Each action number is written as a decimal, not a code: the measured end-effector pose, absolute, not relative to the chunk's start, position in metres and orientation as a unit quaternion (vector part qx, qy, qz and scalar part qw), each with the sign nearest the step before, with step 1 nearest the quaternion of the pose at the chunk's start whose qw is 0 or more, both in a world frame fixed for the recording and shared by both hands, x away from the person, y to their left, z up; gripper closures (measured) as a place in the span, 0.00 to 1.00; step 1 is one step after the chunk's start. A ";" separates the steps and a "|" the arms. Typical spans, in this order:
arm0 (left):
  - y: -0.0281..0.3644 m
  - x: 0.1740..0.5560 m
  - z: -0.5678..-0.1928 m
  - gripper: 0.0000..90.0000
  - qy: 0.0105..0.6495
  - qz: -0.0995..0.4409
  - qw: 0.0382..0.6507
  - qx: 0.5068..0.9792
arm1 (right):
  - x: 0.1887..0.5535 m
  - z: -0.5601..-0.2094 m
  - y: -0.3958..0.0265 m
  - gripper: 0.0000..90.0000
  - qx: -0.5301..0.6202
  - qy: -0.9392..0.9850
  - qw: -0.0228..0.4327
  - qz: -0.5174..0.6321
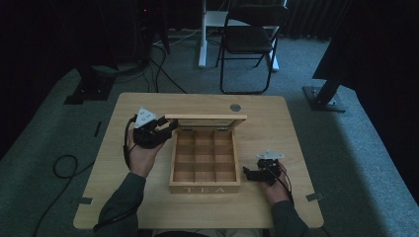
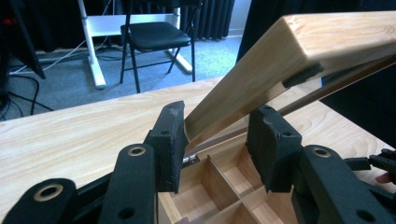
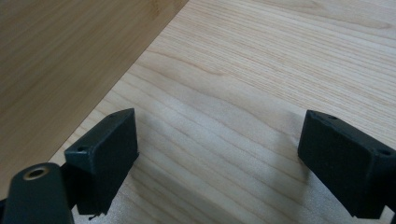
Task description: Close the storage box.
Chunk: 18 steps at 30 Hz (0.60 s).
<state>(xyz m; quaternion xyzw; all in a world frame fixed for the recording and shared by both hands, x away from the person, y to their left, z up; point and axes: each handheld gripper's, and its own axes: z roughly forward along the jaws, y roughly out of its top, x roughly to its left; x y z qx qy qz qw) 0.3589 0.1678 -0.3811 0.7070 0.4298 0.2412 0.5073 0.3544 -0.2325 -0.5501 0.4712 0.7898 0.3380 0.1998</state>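
A wooden tea box marked TEA stands mid-table, with empty compartments. Its lid is raised and leans back. My left gripper is at the lid's left end. In the left gripper view the lid's corner runs between the two pads of that gripper; the left pad lies against the lid's edge, a small gap shows at the right pad, and the jaws stand open. My right gripper rests just right of the box, low over the bare table, open and holding nothing.
A round grommet sits in the table near its far edge. Beyond the table stand a black folding chair and a white desk leg. Cables trail over the grey carpet at the left, and dark stand bases flank the table.
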 end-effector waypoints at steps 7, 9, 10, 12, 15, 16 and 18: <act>0.168 0.352 -0.385 0.62 0.436 0.234 0.505 0.707 | 0.354 -0.550 -0.232 0.13 0.473 0.790 0.198 0.338; 0.168 0.350 -0.386 0.62 0.437 0.232 0.505 0.707 | 0.354 -0.550 -0.232 0.13 0.473 0.790 0.197 0.338; 0.169 0.349 -0.387 0.62 0.437 0.231 0.506 0.707 | 0.354 -0.550 -0.232 0.13 0.473 0.790 0.197 0.338; 0.169 0.346 -0.389 0.61 0.439 0.228 0.508 0.706 | 0.354 -0.550 -0.232 0.13 0.473 0.789 0.197 0.338; 0.169 0.343 -0.392 0.61 0.439 0.224 0.509 0.706 | 0.354 -0.550 -0.232 0.13 0.473 0.789 0.198 0.338; 0.169 0.341 -0.393 0.60 0.441 0.223 0.508 0.706 | 0.354 -0.550 -0.232 0.13 0.472 0.789 0.199 0.338; 0.168 0.339 -0.394 0.60 0.441 0.221 0.508 0.707 | 0.354 -0.550 -0.233 0.13 0.471 0.790 0.200 0.338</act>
